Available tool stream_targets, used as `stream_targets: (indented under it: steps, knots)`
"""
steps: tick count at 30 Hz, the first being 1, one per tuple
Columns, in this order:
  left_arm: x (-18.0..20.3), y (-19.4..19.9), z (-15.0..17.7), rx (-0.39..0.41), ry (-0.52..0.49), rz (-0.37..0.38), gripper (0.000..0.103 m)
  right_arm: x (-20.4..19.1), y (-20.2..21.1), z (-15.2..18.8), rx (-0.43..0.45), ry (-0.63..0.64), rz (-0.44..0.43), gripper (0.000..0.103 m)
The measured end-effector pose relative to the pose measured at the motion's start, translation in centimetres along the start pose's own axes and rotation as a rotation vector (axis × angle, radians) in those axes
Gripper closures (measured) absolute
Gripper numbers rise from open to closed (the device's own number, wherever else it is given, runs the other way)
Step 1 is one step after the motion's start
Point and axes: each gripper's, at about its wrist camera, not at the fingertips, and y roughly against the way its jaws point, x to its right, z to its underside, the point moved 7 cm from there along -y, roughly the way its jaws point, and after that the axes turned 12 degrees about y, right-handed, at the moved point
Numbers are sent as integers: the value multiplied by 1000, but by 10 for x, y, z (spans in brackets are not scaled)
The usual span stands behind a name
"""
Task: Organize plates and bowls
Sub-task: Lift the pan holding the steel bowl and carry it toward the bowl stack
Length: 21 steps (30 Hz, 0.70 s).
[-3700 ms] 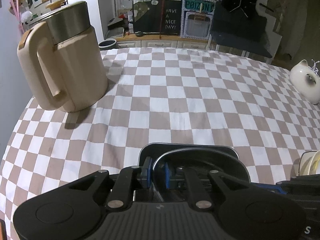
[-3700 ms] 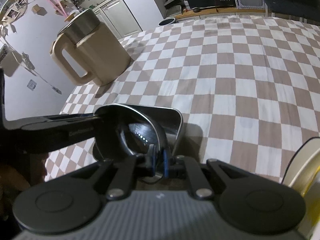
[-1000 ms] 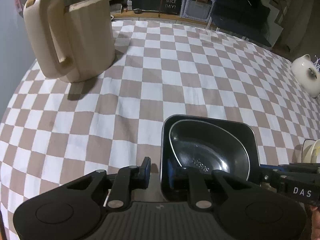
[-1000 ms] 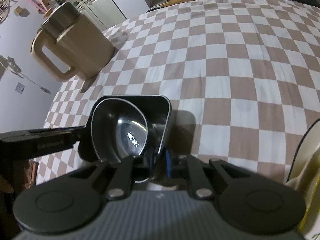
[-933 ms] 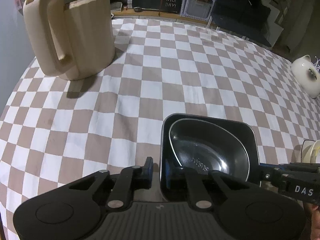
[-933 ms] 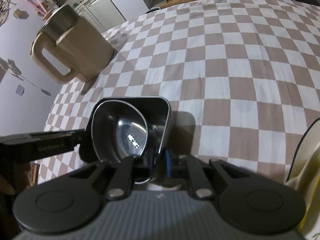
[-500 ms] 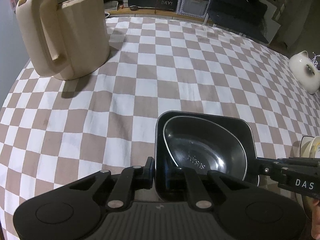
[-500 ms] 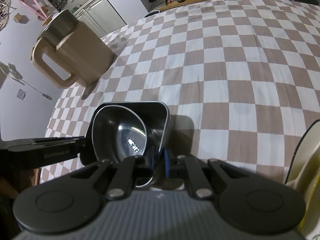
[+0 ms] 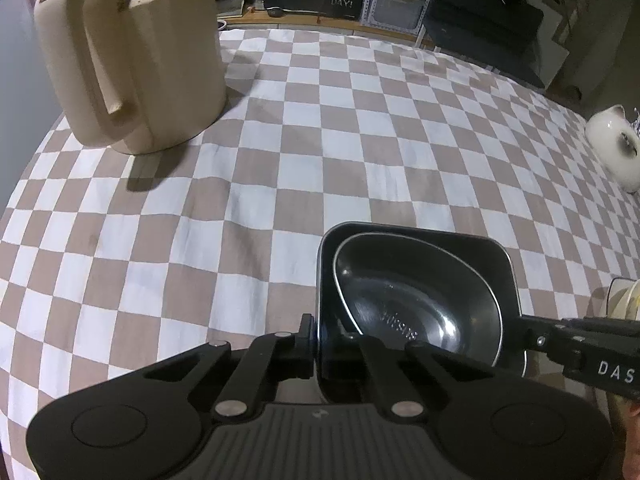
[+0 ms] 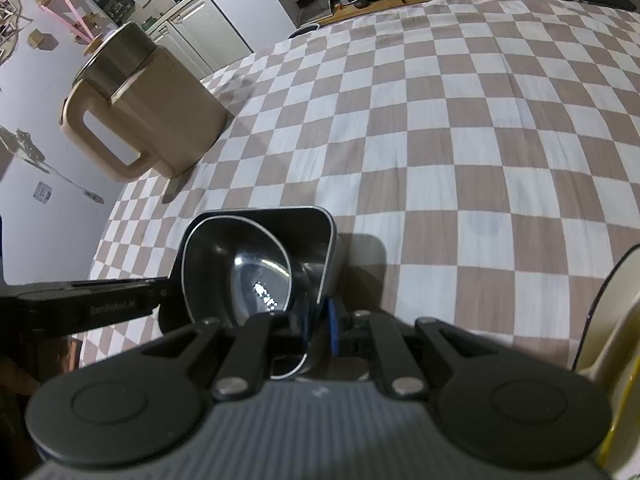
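The black square dish point(image 9: 416, 240) sits on the checked surface point(image 9: 280, 160) with the round steel bowl point(image 9: 416, 304) nested inside it. The left tool point(image 9: 316, 336) pinches the dish's near-left wall; the right tool point(image 10: 318, 320) pinches the opposite wall, so the stack lies between the 2 tools, equally near both, ready for a shared lift
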Motion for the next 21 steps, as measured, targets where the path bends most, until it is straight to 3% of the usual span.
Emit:
stream_targets:
  steps: [9,21]
  knots:
    - [3,12,0,21,22,19,100,-2,4,-3,18,44,34,94]
    - [25,71,-2,161,82,127,99,0,62,-20,172,32,2,95]
